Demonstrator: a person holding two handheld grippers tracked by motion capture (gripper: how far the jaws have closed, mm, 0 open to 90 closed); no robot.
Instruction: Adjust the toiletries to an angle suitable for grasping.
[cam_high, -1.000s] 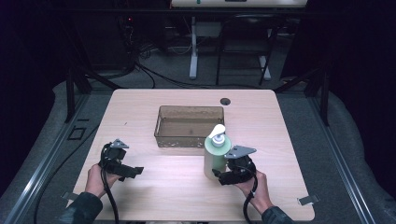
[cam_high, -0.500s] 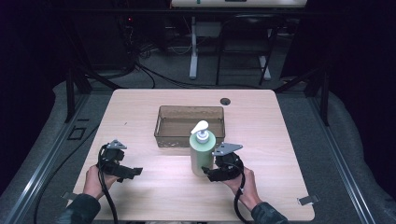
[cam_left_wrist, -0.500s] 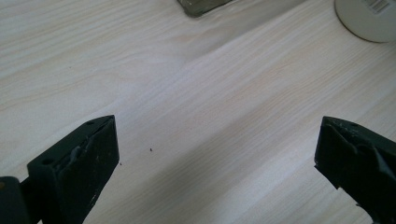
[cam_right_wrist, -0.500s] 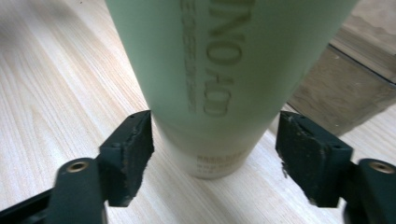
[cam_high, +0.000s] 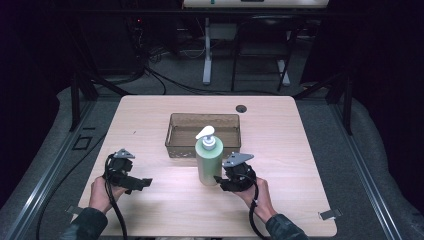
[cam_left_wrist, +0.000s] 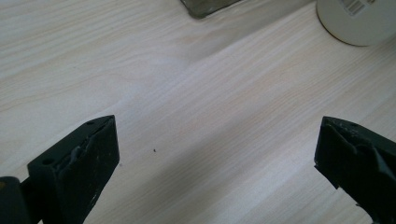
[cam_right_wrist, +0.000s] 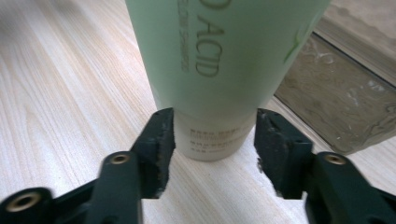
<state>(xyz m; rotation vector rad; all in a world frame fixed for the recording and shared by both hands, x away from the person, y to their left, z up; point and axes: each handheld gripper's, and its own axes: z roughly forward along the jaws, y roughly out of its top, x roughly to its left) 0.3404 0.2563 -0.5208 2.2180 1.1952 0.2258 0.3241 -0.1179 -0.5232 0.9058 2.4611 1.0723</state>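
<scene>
Table (cam_high: 150, 120): a pale wood top with rounded corners, set on a dark floor; a small dark round hole (cam_high: 241, 108) sits near its far edge.
Bin (cam_high: 180, 145): a clear, brownish, rectangular container standing around the middle of the table, open at the top; nothing that I can make out lies inside it.
Bottle (cam_high: 208, 165): a light green pump bottle with a white pump head, standing upright on the table just in front of the bin's near wall, towards its right end. In the right gripper view its lower body bears printed lettering, and its base rests on the wood.
Person: both forearms come in from the near edge, a hand (cam_high: 100, 195) round the left tool and another hand (cam_high: 260, 192) round the right one.
Right gripper (cam_high: 218, 179): low on the table at the bottle's right, its jaws set either side of the bottle's base. In its own view the left pad looks to touch the bottle wall, while the right pad stands a sliver off, so the grip looks loose rather than clamped.
Left gripper (cam_high: 145, 182): well apart from the bottle, on the near left of the table, jaws spread wide over bare wood with nothing between them.
</scene>
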